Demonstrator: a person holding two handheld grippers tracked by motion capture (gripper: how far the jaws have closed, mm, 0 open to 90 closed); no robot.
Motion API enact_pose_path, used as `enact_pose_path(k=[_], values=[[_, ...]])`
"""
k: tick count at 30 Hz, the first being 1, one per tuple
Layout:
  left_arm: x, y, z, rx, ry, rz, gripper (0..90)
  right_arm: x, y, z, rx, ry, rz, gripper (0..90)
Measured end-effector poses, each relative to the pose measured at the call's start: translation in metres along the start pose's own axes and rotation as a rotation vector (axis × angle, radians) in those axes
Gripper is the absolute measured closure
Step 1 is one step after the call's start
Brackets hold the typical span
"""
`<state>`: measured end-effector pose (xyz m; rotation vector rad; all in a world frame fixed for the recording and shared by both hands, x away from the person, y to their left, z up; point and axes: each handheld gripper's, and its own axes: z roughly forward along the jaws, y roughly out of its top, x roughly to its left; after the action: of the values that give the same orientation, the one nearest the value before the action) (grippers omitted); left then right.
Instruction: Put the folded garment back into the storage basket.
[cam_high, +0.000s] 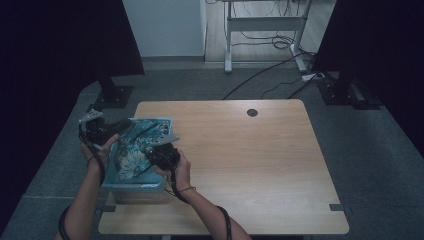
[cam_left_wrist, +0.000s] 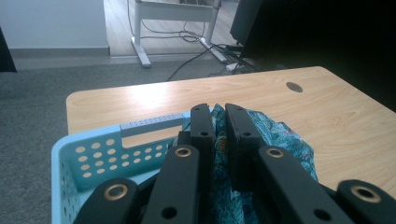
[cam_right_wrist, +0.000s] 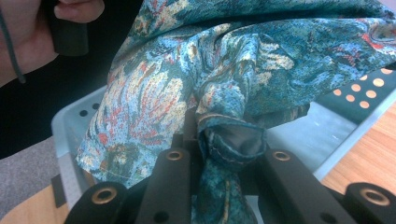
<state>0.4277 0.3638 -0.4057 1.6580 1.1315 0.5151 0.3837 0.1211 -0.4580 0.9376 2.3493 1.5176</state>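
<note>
You hold floral cloth over light-blue perforated basket at table's left edge; left gripper and right gripper each clamp bunched fold, keeping cloth spread between them for lowering in

Lab or test room, rigged for recording. 1 bare wooden table with a cable grommet hole is set on grey carpet tiles. Black curtains on floor stands are placed at the table's far-left and far-right corners. Behind the table, the white frame of an adjustable desk is seen, with loose cables and a power strip trailed across the floor beneath it. White wall beyond.
</note>
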Motion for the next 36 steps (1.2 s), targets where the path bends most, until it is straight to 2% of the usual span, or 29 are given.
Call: enact_pose_path(k=[8,16,25,36], values=[[0.004,-0.009,0.009,0.031,-0.002,-0.006,82.2,-0.004,-0.011,0.012,0.021,-0.017,0.022,78.2],[0.009,-0.008,0.013,0.046,0.017,-0.004,82.3,-0.002,-0.012,0.025,0.028,-0.023,0.027,78.2],[0.011,-0.014,0.02,0.059,0.013,-0.019,82.2,-0.004,-0.016,0.029,0.046,-0.035,0.026,78.2],[0.023,-0.03,0.028,0.101,0.028,-0.051,81.7,-0.004,-0.025,0.036,0.078,-0.027,0.025,77.3]])
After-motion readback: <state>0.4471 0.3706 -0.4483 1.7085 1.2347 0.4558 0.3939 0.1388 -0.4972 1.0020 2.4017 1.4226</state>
